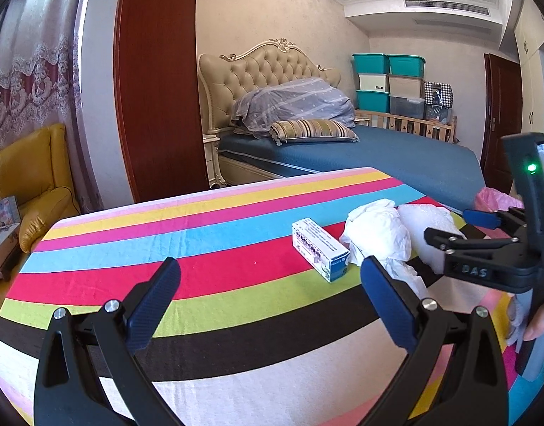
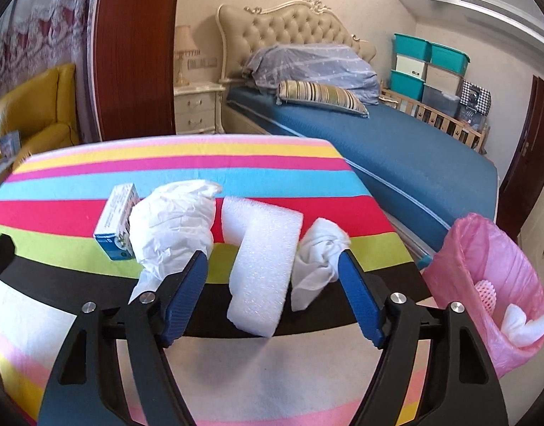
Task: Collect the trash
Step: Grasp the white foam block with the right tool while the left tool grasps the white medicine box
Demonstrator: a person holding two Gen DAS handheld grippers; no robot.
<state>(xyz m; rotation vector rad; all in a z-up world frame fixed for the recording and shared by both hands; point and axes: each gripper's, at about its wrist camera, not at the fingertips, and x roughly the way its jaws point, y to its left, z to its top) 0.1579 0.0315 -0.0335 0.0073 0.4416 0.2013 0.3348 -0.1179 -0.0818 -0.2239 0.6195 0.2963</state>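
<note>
On the striped table [image 2: 94, 163], the trash lies in a row: a small blue-and-white box [image 2: 117, 222] at left, crumpled white paper [image 2: 172, 223], a white foam block [image 2: 263, 259], then a knotted white wad [image 2: 318, 248]. The right gripper [image 2: 272, 259] straddles the foam, fingers apart, apparently not pressing it. The left gripper [image 1: 272, 273] hangs wide and empty near the box. A pink-lined bin [image 2: 485, 269] stands at right.
</note>
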